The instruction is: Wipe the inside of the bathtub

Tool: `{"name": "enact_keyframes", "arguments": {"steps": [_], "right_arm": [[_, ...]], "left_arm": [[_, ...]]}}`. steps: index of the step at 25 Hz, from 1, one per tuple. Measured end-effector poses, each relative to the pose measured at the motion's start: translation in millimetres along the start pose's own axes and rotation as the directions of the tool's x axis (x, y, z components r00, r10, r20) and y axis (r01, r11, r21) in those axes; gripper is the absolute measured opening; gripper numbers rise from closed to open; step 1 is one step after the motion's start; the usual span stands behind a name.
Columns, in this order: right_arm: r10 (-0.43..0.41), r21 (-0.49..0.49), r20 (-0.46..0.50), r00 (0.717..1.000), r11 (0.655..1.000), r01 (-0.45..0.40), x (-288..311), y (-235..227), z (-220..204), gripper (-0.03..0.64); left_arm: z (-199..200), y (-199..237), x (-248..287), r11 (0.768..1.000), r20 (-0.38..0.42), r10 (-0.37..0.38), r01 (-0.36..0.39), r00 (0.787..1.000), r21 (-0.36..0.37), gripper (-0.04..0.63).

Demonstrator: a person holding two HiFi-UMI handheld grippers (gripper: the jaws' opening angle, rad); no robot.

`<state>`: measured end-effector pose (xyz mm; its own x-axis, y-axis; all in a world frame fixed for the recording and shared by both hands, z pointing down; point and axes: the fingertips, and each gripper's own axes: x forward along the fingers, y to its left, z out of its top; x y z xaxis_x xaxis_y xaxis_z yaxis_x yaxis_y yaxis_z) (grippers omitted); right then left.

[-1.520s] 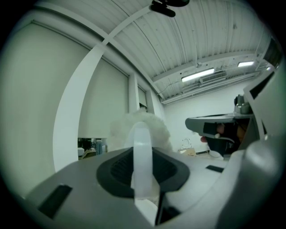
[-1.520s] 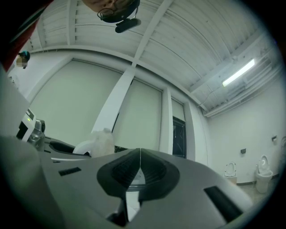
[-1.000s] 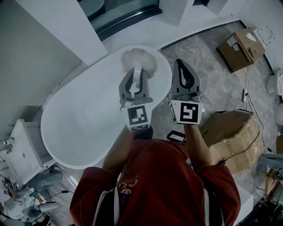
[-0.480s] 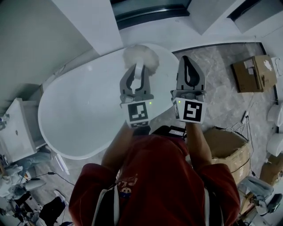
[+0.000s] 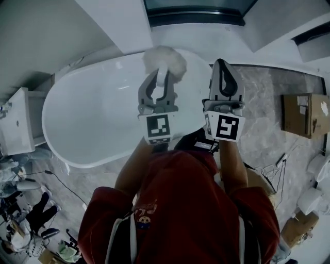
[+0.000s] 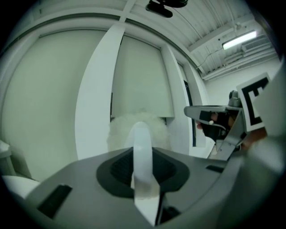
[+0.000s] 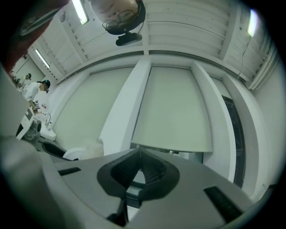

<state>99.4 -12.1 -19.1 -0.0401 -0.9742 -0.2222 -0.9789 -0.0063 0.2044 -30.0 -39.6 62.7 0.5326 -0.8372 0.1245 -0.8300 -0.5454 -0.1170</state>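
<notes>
The white oval bathtub [image 5: 61,147] lies across the left and middle of the head view. My left gripper [image 5: 161,73] is shut on the white handle [image 6: 142,154] of a fluffy white brush [image 5: 165,61], whose head hangs over the tub's far right end. In the left gripper view the fluffy white brush [image 6: 138,127] stands just past the jaws. My right gripper [image 5: 224,67] is held beside it, above the tub's right rim, shut with nothing in it. Its jaws [image 7: 140,154] meet at the tip in the right gripper view.
A white pillar [image 5: 116,23] and a dark window frame [image 5: 196,14] stand behind the tub. A white washstand [image 5: 15,124] is at the left. A cardboard box [image 5: 304,114] and cables [image 5: 268,170] lie on the marble floor at the right.
The head view has swung, so the tub and floor boxes shifted in the picture. Both grippers keep their pose side by side, the brush head still over the tub's far end.
</notes>
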Motion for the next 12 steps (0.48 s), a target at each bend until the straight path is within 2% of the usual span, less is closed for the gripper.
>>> {"name": "enact_keyframes", "arguments": {"steps": [7,12], "right_arm": [[0.154,0.036,0.016,0.988,0.987,-0.154,28,-59,-33,0.012],[0.201,0.076,0.02,0.979,0.976,-0.202,35,-83,-53,0.012]], "left_arm": [[-27,-42,34,0.996,-0.135,0.05,-0.06,0.99,-0.07,0.094],[-56,-70,38,0.995,-0.235,0.058,-0.075,0.97,-0.063,0.094]]}}
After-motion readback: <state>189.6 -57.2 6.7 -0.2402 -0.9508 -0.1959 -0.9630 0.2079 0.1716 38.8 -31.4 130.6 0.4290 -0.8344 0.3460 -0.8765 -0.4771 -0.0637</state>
